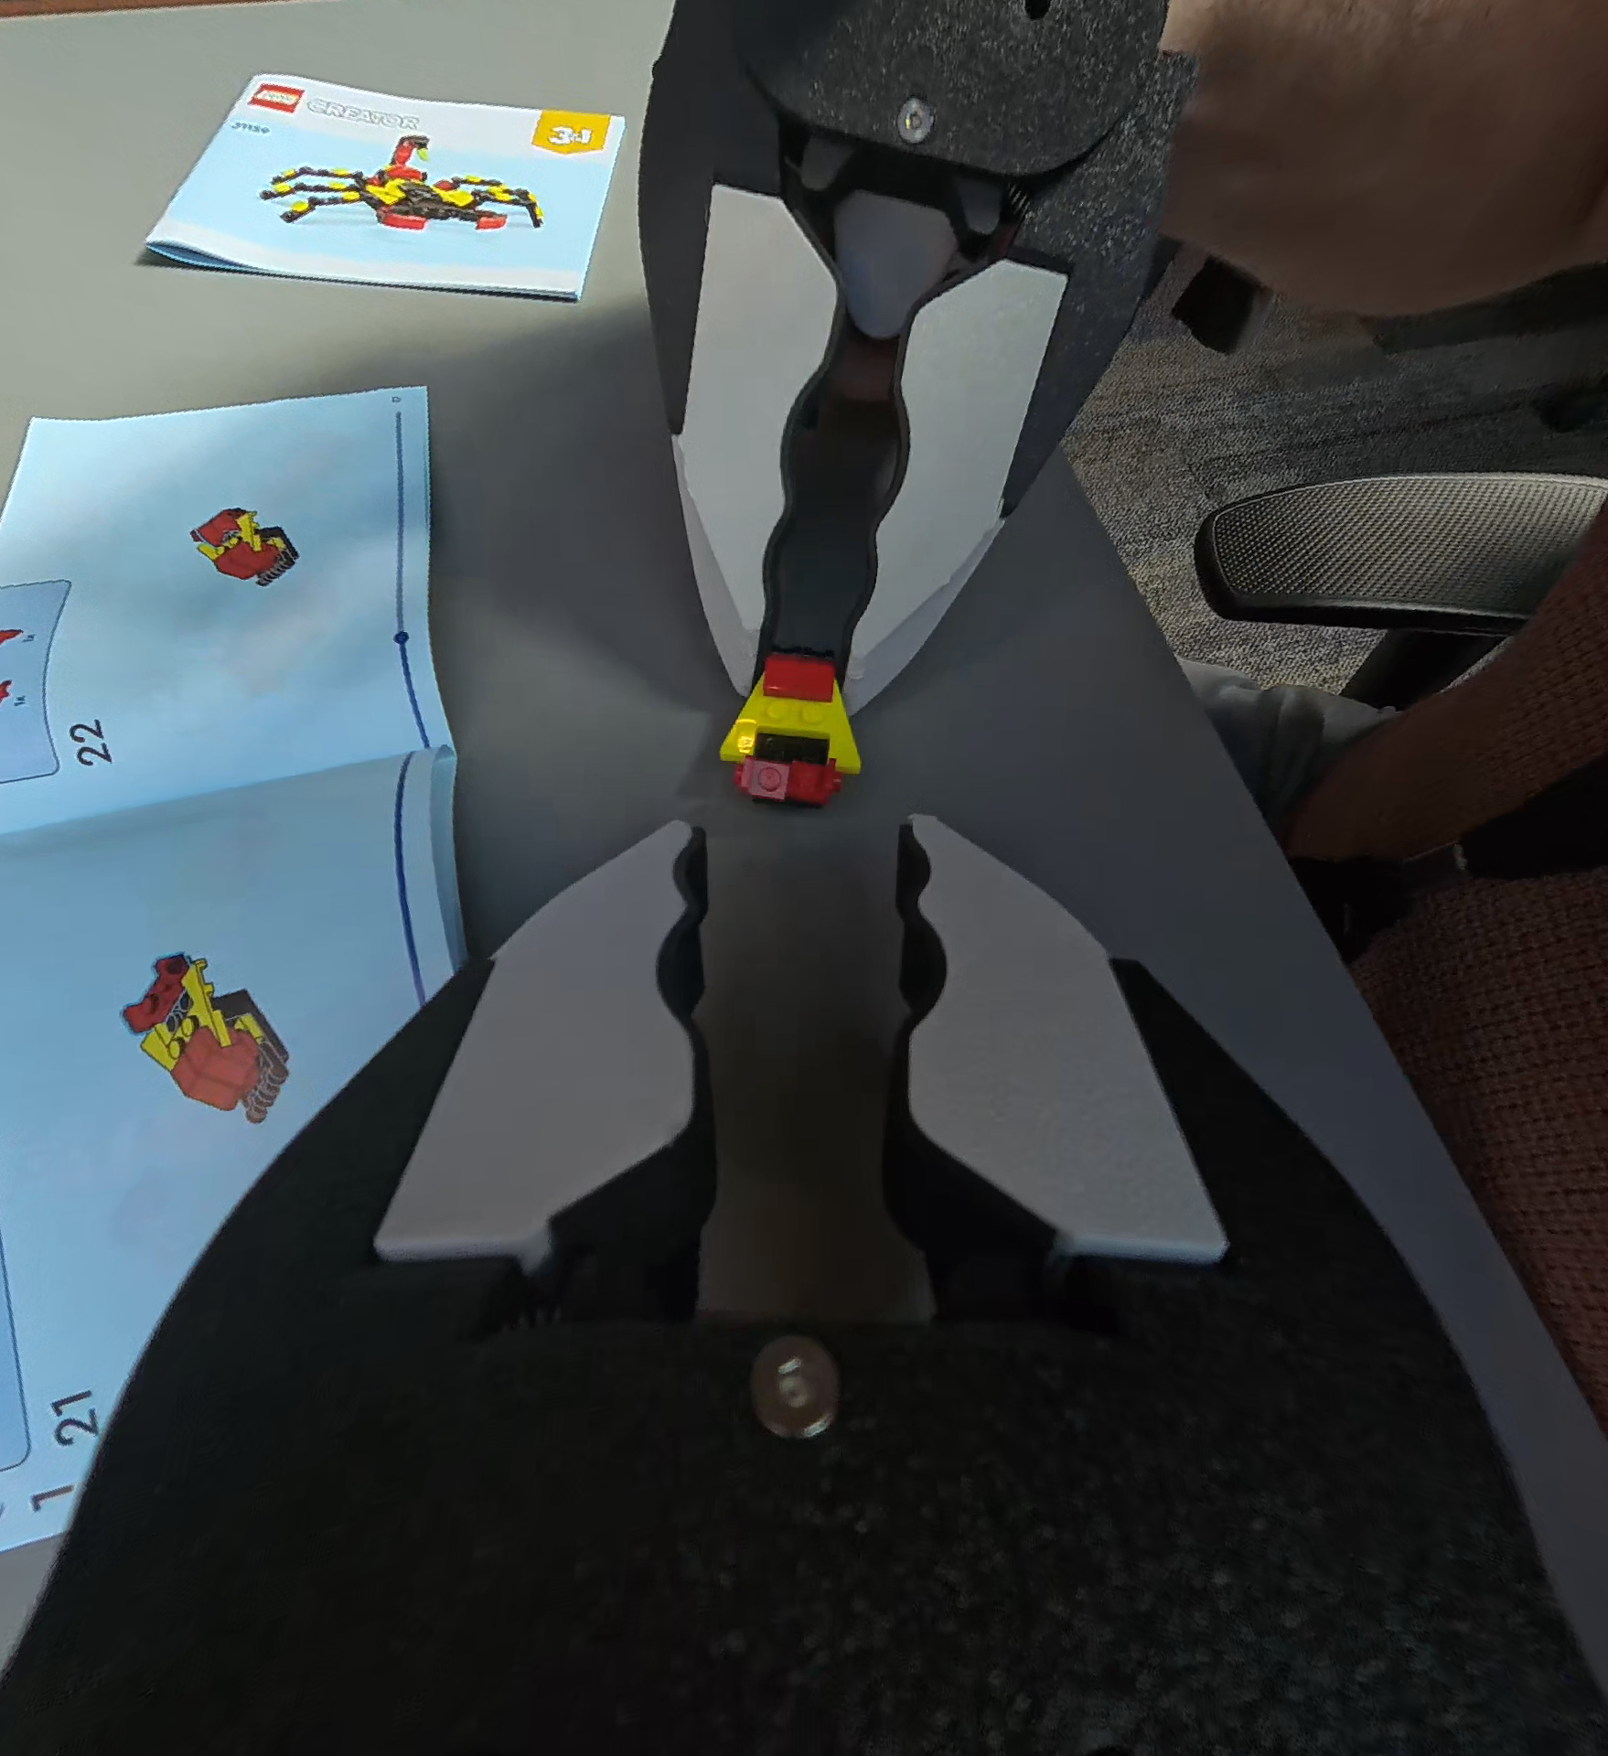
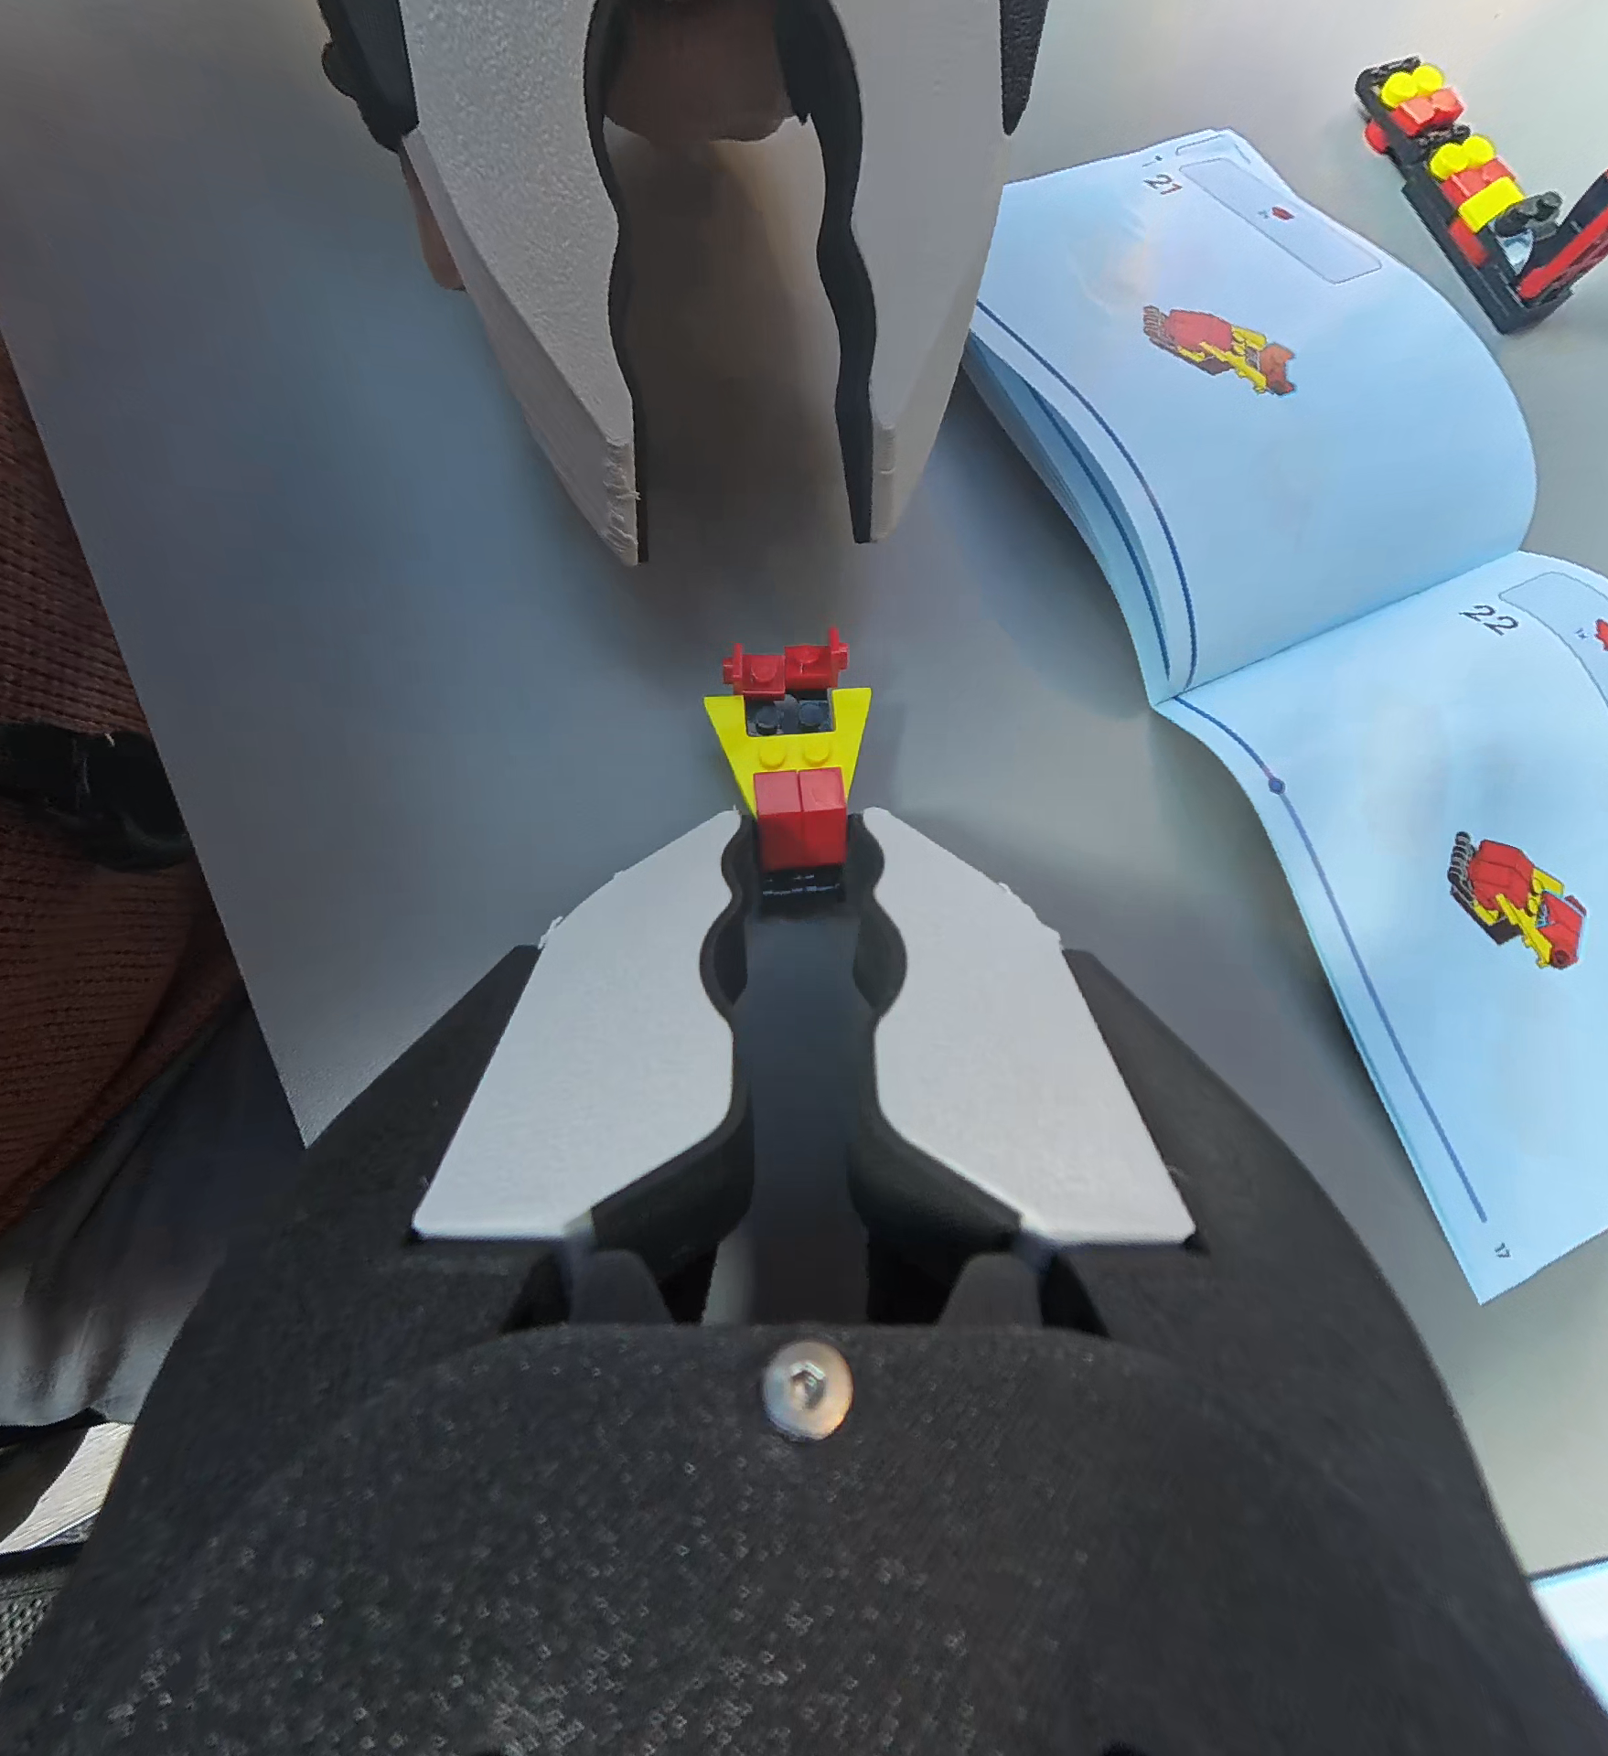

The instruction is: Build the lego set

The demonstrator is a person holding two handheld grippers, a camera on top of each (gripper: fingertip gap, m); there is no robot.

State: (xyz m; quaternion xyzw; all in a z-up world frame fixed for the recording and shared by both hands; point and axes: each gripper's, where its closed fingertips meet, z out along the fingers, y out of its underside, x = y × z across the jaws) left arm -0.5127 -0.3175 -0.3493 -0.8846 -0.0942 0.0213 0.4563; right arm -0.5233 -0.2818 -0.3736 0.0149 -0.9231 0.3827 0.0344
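Red-and-yellow lego piece (image 2: pixel 795 760) clamped in right tongs (image 2: pixel 800 836), facing gaping left tongs (image 1: pixel 800 836).

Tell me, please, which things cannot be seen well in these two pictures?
- Rear end of the small red and yellow lego assembly: both views, hidden between the right gripper fingers.
- Second lego build: right wrist view, cut by the right edge.
- Open instruction booklet: left wrist view, cut by the left edge, partly covered by the left gripper.
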